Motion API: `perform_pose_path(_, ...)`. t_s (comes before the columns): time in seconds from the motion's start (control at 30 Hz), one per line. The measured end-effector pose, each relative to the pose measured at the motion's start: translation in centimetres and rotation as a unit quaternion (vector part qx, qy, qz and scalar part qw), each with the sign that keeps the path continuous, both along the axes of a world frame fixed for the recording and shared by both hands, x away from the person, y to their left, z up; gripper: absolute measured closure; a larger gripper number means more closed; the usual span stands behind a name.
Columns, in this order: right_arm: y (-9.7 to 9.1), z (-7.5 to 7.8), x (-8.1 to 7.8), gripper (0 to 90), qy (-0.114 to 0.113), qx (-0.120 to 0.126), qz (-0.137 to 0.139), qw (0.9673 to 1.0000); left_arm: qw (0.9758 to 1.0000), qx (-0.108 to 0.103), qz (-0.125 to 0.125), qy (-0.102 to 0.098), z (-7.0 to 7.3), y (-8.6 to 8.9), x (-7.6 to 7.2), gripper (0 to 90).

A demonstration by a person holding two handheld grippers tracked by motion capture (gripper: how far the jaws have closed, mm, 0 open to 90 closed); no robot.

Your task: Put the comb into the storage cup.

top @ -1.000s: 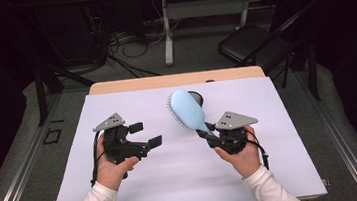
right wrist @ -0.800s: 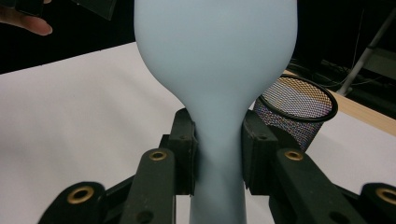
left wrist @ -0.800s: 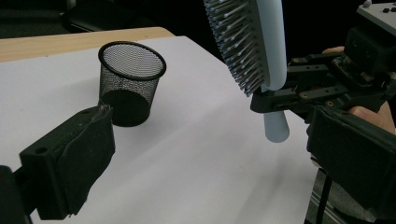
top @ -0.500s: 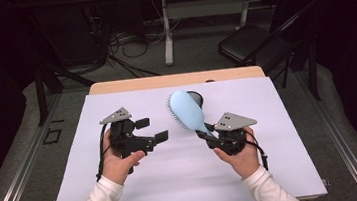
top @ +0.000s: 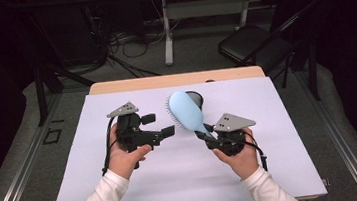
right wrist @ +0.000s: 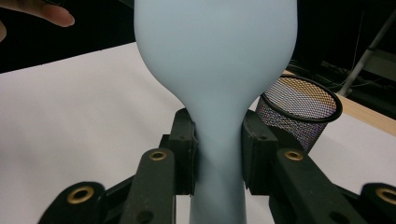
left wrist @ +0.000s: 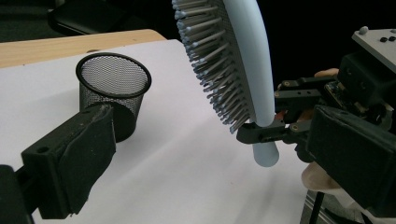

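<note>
A light blue hairbrush stands tilted above the white sheet, its bristles toward my left gripper. My right gripper is shut on its handle, one pad on each side of the neck. The brush head rises in front of my left gripper, whose jaws stand wide apart with nothing between them. In the high view the left gripper hovers a short way left of the brush, apart from it. A black mesh cup stands upright just behind the brush head.
A white sheet covers the wooden table. The mesh cup is empty and open at the top; it also shows as the mesh cup right of the handle. A dark chair and cables lie on the floor beyond.
My left gripper has moved to the right, closer to the brush, and slightly up. The right gripper and the brush have kept still.
</note>
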State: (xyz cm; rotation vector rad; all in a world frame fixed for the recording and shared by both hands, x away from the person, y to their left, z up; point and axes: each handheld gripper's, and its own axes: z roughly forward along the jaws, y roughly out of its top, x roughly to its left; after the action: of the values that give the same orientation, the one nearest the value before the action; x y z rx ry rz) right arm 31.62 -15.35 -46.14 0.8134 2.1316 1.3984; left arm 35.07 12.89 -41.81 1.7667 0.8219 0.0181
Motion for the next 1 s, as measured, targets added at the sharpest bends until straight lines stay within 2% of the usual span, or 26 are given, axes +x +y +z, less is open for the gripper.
perform_pose_path(0.27,0.1,-0.1,-0.1,69.6,-0.002,0.001,0.0,1.0,0.9999,-0.005,0.001,0.011,0.2,-0.5,0.6,1.8)
perform_pose_path(0.63,0.4,-0.3,-0.1,69.6,-0.003,0.001,0.001,1.0,0.9998,-0.007,0.007,0.015,0.3,-1.5,1.2,1.9)
perform_pose_path(0.87,0.5,-0.4,-0.2,69.6,-0.006,0.001,0.002,1.0,0.9995,-0.014,0.004,0.029,0.4,-2.0,1.7,1.9)
perform_pose_path(1.0,0.6,-0.4,-0.2,69.6,-0.004,0.001,0.002,1.0,0.9996,-0.012,0.002,0.026,0.5,-2.4,1.8,1.9)
